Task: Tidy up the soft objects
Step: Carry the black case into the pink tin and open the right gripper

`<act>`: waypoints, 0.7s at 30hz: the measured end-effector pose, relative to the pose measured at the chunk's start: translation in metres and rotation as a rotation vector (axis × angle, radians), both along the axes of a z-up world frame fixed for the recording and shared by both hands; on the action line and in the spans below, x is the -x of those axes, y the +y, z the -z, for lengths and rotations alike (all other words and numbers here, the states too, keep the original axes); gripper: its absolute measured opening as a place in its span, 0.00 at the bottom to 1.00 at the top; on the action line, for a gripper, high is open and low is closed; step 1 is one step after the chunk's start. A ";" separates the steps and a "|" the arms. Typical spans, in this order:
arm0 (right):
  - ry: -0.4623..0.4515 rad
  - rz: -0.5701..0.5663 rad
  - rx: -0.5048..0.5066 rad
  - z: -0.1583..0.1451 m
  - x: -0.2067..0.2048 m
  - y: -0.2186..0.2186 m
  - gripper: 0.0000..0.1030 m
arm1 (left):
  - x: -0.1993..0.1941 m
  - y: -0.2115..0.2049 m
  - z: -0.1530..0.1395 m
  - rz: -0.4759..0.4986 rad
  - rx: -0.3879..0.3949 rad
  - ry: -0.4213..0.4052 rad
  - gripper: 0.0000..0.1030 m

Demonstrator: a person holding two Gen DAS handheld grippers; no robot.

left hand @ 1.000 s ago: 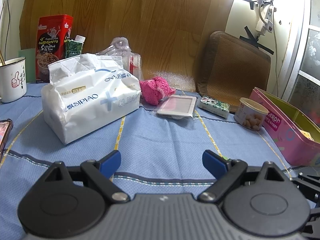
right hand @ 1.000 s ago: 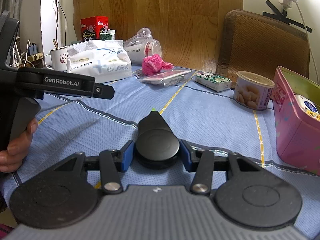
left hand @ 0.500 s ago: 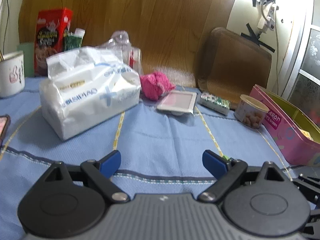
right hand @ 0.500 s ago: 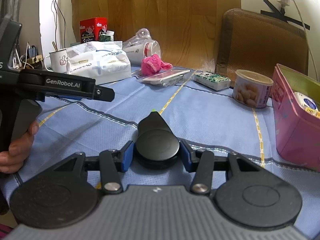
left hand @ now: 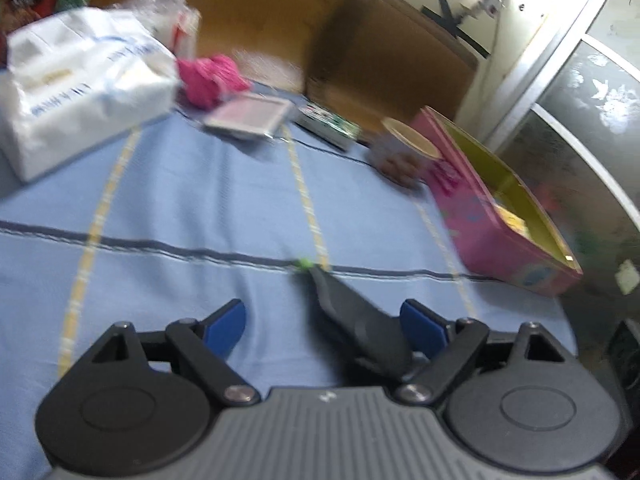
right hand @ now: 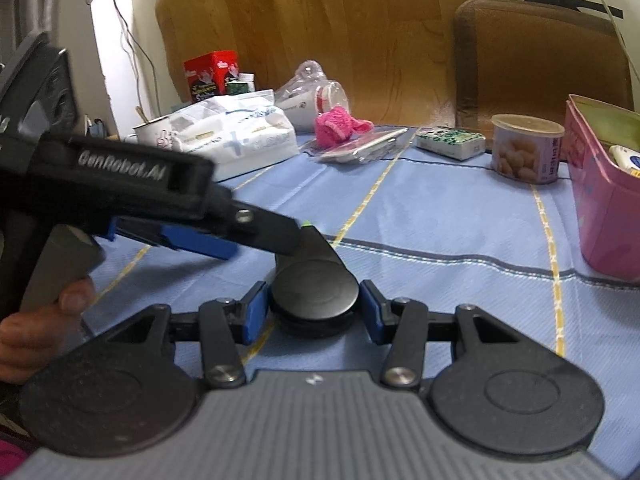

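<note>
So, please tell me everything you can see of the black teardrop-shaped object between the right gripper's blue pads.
The black teardrop-shaped object looks like matte plastic, with a round flat disc top narrowing to a point tipped in green. It lies flat on the blue striped tablecloth, point facing away. The right gripper has its blue pads against both sides. The left gripper, open, reaches over it.

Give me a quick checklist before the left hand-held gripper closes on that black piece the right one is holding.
1. Left hand-held gripper open: ok.
2. Right hand-held gripper shut on the black piece: ok.
3. Black piece centred between the left fingers: not ok, it sits close to one finger.
4. Left wrist view sharp: not ok, blurred.
5. Pink cloth uncovered: ok, beside the tissue pack.
6. Room in the pink box: cannot tell.
</note>
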State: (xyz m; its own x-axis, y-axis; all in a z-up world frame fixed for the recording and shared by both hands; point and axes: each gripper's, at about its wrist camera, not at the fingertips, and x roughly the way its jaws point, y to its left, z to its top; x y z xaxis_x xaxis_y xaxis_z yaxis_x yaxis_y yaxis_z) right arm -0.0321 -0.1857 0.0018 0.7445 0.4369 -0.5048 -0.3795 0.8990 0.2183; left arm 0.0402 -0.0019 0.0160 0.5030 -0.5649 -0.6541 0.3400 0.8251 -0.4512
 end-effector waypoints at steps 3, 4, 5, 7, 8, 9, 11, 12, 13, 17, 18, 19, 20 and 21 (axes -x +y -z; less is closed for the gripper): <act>-0.009 -0.010 -0.016 0.000 0.005 -0.003 0.50 | -0.005 -0.012 0.004 0.037 0.043 0.064 0.50; -0.016 0.000 -0.015 0.000 0.006 -0.004 0.50 | -0.007 -0.017 0.005 0.033 0.036 0.069 0.42; -0.030 0.012 -0.012 -0.001 0.007 -0.007 0.50 | -0.009 -0.024 0.003 0.036 0.021 0.068 0.39; -0.053 0.039 -0.020 -0.003 0.009 -0.016 0.50 | -0.013 -0.034 -0.003 0.054 0.024 0.062 0.37; -0.070 0.057 -0.026 -0.005 0.009 -0.022 0.50 | -0.016 -0.041 -0.008 0.068 0.024 0.053 0.36; -0.090 0.078 -0.031 -0.008 0.010 -0.029 0.50 | -0.019 -0.051 -0.015 0.087 0.023 0.039 0.36; -0.139 0.125 -0.030 -0.016 0.012 -0.043 0.50 | -0.024 -0.073 -0.030 0.131 0.015 -0.001 0.36; -0.170 0.157 -0.023 -0.022 0.013 -0.052 0.50 | -0.028 -0.089 -0.039 0.162 0.012 -0.030 0.37; -0.197 0.187 -0.014 -0.026 0.014 -0.060 0.50 | -0.030 -0.101 -0.045 0.184 0.013 -0.051 0.36; -0.289 0.325 0.028 -0.042 0.013 -0.101 0.50 | -0.045 -0.164 -0.067 0.284 0.031 -0.128 0.37; -0.300 0.355 0.036 -0.044 0.011 -0.111 0.50 | -0.049 -0.181 -0.070 0.307 0.032 -0.144 0.37; -0.310 0.389 0.046 -0.046 0.009 -0.123 0.50 | -0.052 -0.199 -0.072 0.330 0.029 -0.163 0.36; -0.314 0.417 0.056 -0.047 0.007 -0.134 0.50 | -0.054 -0.212 -0.074 0.347 0.024 -0.177 0.36; -0.316 0.444 0.064 -0.047 0.004 -0.144 0.50 | -0.058 -0.228 -0.074 0.365 0.020 -0.188 0.36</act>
State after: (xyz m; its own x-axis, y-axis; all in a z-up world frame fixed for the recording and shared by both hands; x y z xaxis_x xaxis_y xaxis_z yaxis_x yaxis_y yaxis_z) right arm -0.0365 -0.3292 0.0489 0.9700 0.0218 -0.2422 0.0012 0.9955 0.0946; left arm 0.0980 -0.2297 0.0897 0.3772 -0.7402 -0.5566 0.6868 0.6268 -0.3681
